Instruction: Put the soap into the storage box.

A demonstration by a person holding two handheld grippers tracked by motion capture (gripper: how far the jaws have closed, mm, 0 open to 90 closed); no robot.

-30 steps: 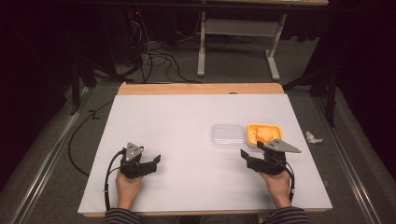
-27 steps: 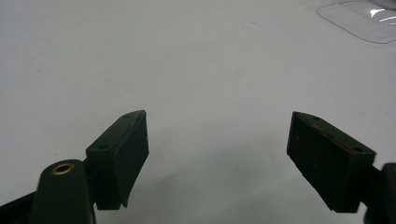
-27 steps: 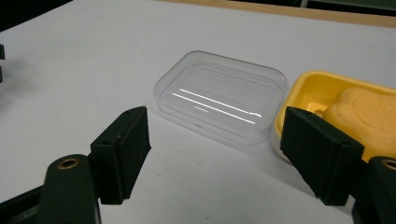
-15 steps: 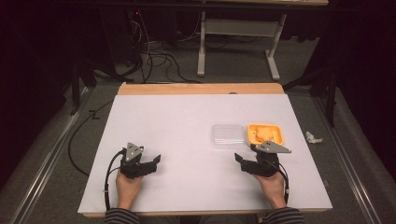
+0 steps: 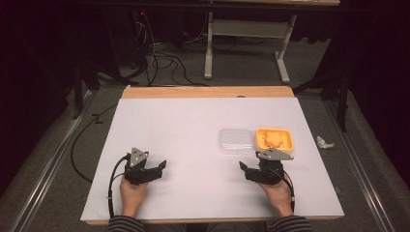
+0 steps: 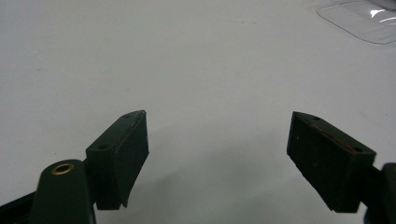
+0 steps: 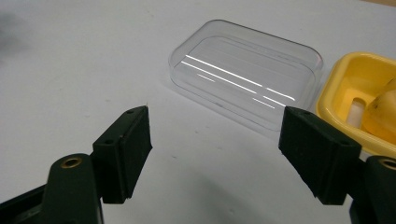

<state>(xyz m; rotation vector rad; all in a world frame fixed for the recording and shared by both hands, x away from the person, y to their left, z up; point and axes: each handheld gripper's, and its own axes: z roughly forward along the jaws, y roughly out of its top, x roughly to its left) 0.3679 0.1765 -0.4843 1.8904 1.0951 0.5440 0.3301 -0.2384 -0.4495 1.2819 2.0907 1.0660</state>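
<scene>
From above, the white table (image 5: 193, 125) carries a clear, shallow rectangular plastic lid (image 5: 235, 140) touching a yellow plastic tray (image 5: 285, 140) that holds an orange lump of food (image 5: 272, 139). Both sit on the right half, just ahead of the right gripper (image 5: 246, 169), which probably makes that the hand to reach them. The left gripper (image 5: 160, 167) rests well apart from them.

Along the left gripper (image 6: 217, 154), the jaws stand spread over bare table, holding nothing.

Along the right gripper (image 7: 215, 154), the jaws also gape empty, aimed at the lid's near edge (image 7: 247, 70).

Overhead light: white matte table top (image 5: 193, 125) bright, surroundings dark — streak glare on clear rectangular plastic lid (image 7: 247, 77); near jaws soft-focused.
</scene>
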